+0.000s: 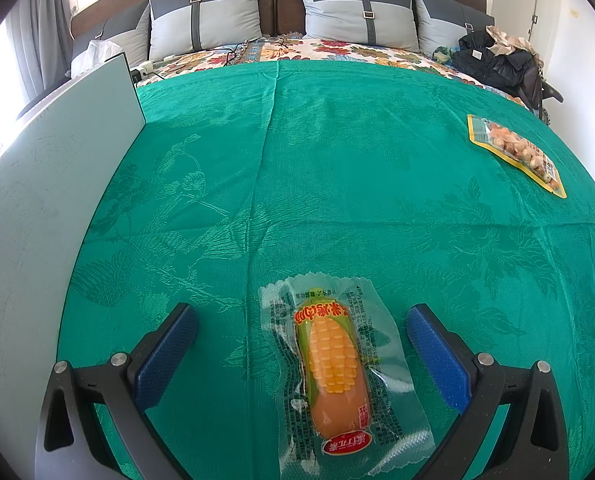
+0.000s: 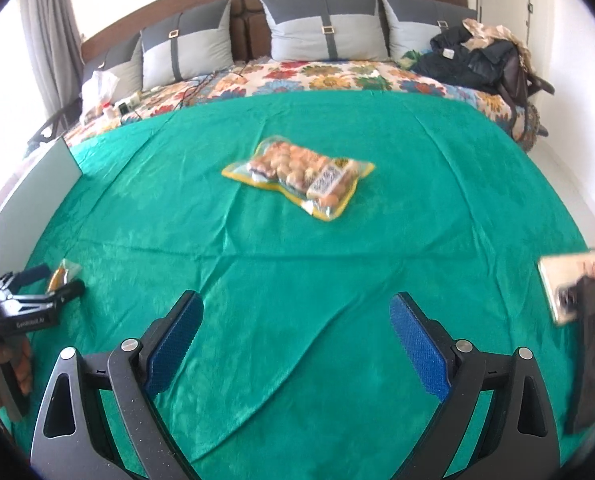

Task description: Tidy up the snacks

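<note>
On the green bedspread (image 1: pixel 337 168), the yellow-edged pouch of round snacks (image 2: pixel 297 176) lies far ahead of the right gripper (image 2: pixel 295 340), whose jaws are spread wide and empty. The corn-printed sausage packet (image 1: pixel 333 364) lies near, between the wide-spread jaws of the left gripper (image 1: pixel 301 348), untouched. Judging by this, its pick-up is the step in hand; next the jaws should close on the packet.
</note>
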Demonstrator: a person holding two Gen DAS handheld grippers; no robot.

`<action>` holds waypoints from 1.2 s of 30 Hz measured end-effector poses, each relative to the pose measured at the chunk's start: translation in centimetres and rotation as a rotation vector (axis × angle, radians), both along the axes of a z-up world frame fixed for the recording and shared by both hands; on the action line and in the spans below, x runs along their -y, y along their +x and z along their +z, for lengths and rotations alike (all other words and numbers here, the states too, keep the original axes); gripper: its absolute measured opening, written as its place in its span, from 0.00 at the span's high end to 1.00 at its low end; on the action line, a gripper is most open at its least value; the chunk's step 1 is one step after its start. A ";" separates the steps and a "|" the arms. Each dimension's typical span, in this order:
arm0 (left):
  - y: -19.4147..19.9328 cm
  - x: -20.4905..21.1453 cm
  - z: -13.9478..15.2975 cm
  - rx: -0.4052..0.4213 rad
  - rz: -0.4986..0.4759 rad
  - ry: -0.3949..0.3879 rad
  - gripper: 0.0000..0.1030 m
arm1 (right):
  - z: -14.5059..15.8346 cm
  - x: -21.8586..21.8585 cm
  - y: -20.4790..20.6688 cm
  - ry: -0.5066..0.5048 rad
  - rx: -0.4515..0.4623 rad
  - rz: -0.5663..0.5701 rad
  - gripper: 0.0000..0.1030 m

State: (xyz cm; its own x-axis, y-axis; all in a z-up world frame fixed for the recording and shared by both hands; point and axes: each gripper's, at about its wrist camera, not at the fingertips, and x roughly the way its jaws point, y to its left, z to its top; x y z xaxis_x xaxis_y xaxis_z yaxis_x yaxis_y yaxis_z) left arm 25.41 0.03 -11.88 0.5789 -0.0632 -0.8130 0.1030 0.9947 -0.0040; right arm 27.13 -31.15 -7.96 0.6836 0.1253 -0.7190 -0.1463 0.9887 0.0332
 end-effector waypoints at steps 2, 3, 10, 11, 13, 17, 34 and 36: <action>0.0 0.0 0.0 0.000 0.000 0.000 0.00 | 0.6 -0.2 4.1 -0.071 0.025 0.093 0.07; 0.0 0.0 0.0 0.000 0.000 0.000 0.00 | 0.5 -0.5 6.3 -0.091 0.002 0.150 0.07; 0.0 0.0 0.0 0.000 0.000 -0.001 0.00 | -3.6 -5.2 14.2 -0.347 -0.190 0.350 0.07; 0.0 0.0 0.0 0.000 0.000 -0.001 0.00 | -4.1 -5.6 14.7 -0.354 -0.211 0.354 0.07; 0.0 0.0 0.0 0.000 0.000 -0.001 0.00 | -4.8 -5.4 15.8 -0.323 -0.260 0.331 0.07; 0.0 0.0 0.0 0.000 0.000 -0.001 0.00 | -5.0 -3.0 17.6 -0.095 -0.366 0.181 0.12; 0.0 0.0 0.0 0.000 0.001 -0.001 0.00 | -3.8 -2.2 4.1 0.059 -0.316 -0.010 0.40; 0.0 0.0 0.0 0.000 0.001 -0.001 0.00 | -3.9 -3.1 0.6 0.059 -0.280 -0.027 0.40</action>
